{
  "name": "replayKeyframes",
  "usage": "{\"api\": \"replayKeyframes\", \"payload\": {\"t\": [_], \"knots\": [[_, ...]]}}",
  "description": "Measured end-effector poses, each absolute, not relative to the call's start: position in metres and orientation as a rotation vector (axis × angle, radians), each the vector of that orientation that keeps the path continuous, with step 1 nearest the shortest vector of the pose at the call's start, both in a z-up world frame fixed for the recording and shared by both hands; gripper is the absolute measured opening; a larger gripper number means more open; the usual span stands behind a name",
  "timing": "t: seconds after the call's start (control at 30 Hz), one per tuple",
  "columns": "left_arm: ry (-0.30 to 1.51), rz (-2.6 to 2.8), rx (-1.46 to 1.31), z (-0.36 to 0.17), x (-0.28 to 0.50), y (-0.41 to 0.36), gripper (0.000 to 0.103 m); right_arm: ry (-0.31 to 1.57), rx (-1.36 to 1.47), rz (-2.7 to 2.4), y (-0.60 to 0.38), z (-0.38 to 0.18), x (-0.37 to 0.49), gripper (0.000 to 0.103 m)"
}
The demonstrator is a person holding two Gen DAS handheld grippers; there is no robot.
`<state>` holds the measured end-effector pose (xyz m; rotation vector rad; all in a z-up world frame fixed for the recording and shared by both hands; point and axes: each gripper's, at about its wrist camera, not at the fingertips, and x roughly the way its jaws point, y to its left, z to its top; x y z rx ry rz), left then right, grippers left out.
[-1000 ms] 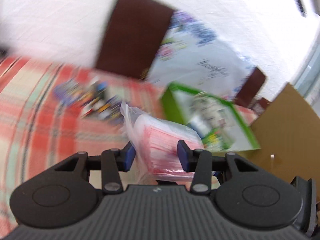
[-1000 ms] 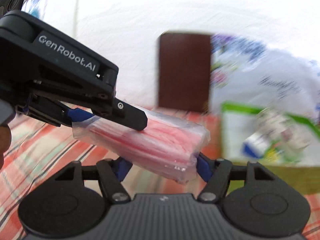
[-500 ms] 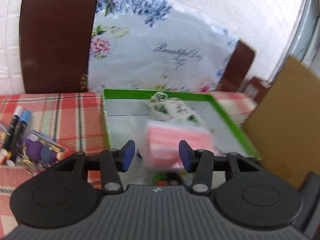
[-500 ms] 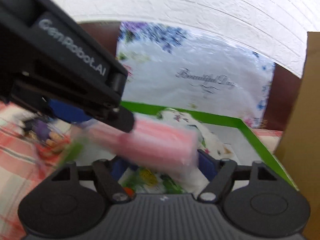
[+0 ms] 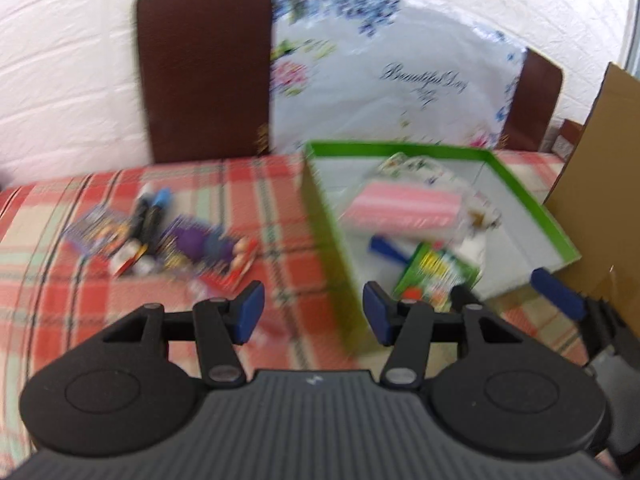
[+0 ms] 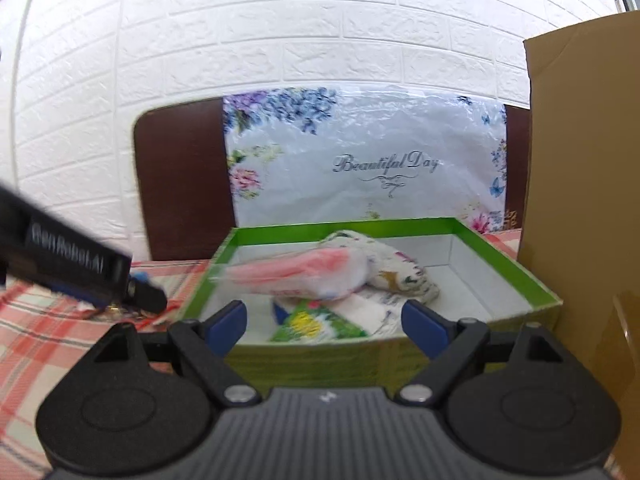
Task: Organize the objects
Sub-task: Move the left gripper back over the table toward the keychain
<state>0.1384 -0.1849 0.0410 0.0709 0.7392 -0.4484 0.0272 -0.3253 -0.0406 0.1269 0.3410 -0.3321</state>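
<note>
both grippers stand apart with nothing between their blue pads. left gripper point(image 5: 313, 316) hangs over the checked cloth point(image 5: 60, 280) just beside the near left corner of the green box point(image 5: 532, 204), its jaws having just been opening and now empty. right gripper point(image 6: 325, 325) faces the box's near wall point(image 6: 304, 364), its jaws having just been opening too, wide and clear of everything. pink packet point(image 6: 296, 270) in its clear bag lies inside the green box, resting across a floral pouch point(image 6: 404, 276) and above a green printed pack point(image 6: 316, 326) near the front wall. left of the box, on the cloth, sits a blurred heap of markers and small packs point(image 5: 168, 240). behind the box leans a floral bag point(image 6: 360, 160) against a brown chair back point(image 5: 204, 68). right of the box stands brown cardboard point(image 6: 584, 160).
</note>
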Motion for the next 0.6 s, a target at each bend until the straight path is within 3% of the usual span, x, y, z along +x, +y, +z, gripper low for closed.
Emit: {"api": "replayKeyframes", "payload": {"t": [0.6], "knots": [[0.819,-0.215,0.083,0.003,0.124,-0.073,0.057,0.407,0.092,-0.086,-0.23,-0.042,0.03,0.086]]}}
